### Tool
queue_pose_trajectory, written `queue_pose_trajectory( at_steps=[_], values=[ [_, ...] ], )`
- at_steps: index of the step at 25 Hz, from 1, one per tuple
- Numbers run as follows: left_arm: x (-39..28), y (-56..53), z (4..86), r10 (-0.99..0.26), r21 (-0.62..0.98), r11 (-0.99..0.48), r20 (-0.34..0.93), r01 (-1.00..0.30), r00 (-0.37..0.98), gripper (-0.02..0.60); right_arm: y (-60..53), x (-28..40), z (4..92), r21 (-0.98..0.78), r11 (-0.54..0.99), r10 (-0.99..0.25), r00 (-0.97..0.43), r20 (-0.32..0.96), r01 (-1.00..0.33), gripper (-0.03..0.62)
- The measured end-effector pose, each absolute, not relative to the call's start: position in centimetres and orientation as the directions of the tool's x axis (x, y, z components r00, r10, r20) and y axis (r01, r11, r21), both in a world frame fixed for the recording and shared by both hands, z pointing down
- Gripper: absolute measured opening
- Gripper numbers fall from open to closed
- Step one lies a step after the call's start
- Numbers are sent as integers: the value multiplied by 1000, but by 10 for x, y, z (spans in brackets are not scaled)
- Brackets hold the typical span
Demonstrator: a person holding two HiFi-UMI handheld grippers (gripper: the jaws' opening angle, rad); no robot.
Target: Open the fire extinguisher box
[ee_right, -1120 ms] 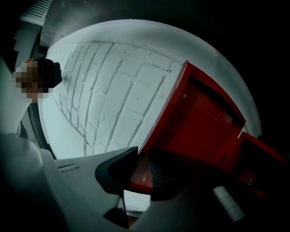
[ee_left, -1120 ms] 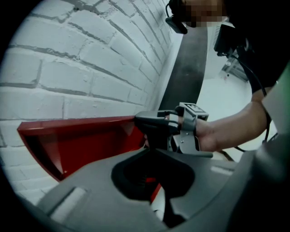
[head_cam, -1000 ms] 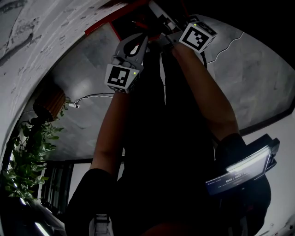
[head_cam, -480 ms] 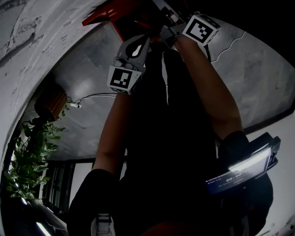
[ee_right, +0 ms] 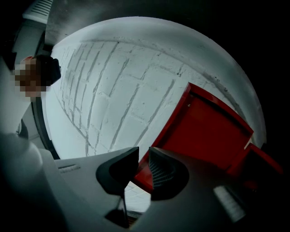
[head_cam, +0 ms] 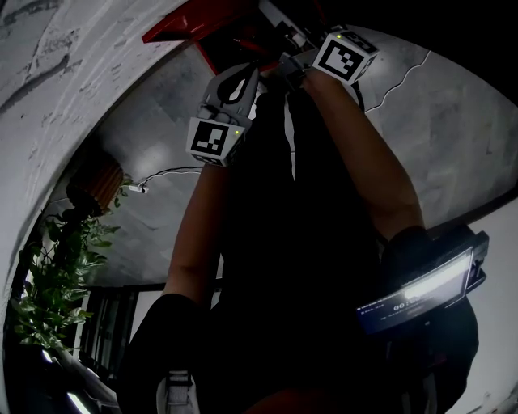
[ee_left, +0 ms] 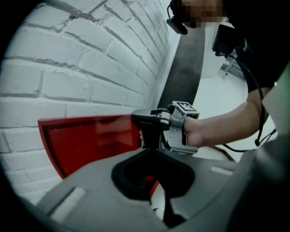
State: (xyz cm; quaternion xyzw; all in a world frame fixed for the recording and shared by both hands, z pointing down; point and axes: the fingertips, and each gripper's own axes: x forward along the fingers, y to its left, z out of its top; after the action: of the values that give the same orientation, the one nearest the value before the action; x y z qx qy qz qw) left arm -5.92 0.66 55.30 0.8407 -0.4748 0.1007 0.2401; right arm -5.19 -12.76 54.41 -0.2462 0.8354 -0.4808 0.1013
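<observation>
A red fire extinguisher box [ee_left: 90, 140] hangs on a white brick wall [ee_left: 90, 59]. Its red door [ee_right: 204, 131] stands a little out from the wall and shows at the top of the head view [head_cam: 194, 20]. My right gripper [ee_right: 143, 156] has the door's lower edge between its jaws, which are closing on it; from the left gripper view the right gripper [ee_left: 147, 136] sits at the door's free edge. My left gripper [ee_left: 152, 152] is just below and behind, tips together, holding nothing. Both grippers, left [head_cam: 235, 81] and right [head_cam: 287, 48], are raised toward the box.
A potted plant [head_cam: 57, 275] stands at the lower left, with a thin cable [head_cam: 162, 171] lying near it. A lit screen device [head_cam: 421, 295] hangs at the person's right side. A dark vertical strip [ee_left: 186, 68] borders the brick wall.
The red door shows as a wider panel at the top of the head view than a second ago. Both grippers stay close to it, shifted only slightly.
</observation>
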Motion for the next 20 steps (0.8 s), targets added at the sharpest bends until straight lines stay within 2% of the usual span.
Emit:
queue_pose_trajectory(
  at_steps=[8, 14, 20],
  values=[
    [-44, 18, 496, -743, 266, -487, 373, -832, 555, 2, -91, -50, 483, -812, 526, -407, -913, 21, -253, 58],
    [-44, 50, 430, -755, 254, -500, 341, -828, 560, 2, -47, -41, 406, -729, 652, -310, -951, -7, -208, 48],
    [-36, 58, 361, -776, 224, -525, 269, -821, 570, 2, -12, -28, 338, -597, 788, -175, -984, 21, -153, 48]
  ],
)
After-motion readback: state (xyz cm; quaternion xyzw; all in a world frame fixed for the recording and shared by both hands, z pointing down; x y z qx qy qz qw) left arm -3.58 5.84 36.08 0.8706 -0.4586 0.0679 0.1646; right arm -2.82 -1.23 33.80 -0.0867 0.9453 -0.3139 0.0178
